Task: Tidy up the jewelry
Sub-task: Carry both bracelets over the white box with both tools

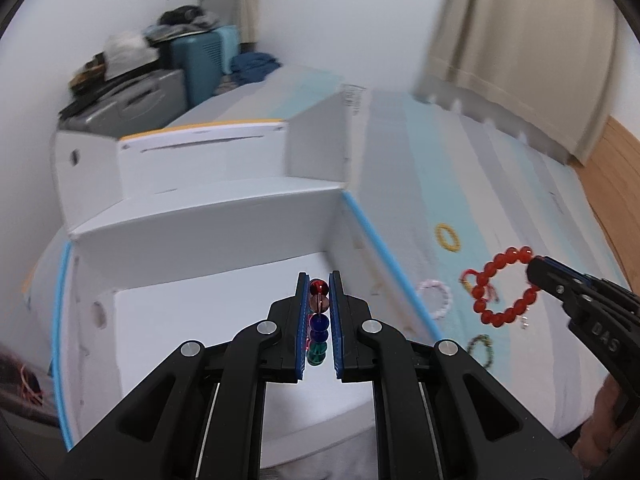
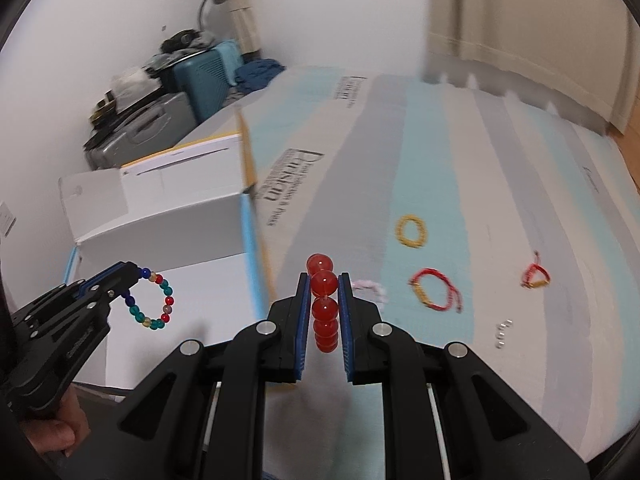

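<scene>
Jewelry is being gathered into the white box (image 1: 224,320), which stands open on the striped bed cover (image 2: 500,184) so pieces can be dropped straight in. Over the box's bare floor, the left gripper (image 1: 319,320) is closed narrowly on a multicoloured bead bracelet (image 2: 154,300), pinched edge-on between the pads so the loop hangs free and should fall cleanly once released. To the right of the box, above the cover, the right gripper (image 2: 325,312) is clamped on a red bead bracelet (image 1: 504,292), lifted clear of the cloth, probably waiting its turn. Further right of the box, a yellow ring bracelet (image 2: 411,231), a pale pink bracelet (image 1: 434,300), a red cord bracelet (image 2: 436,290) and a small red-and-gold piece (image 2: 536,276) lie unsorted; blur makes their details uncertain.
</scene>
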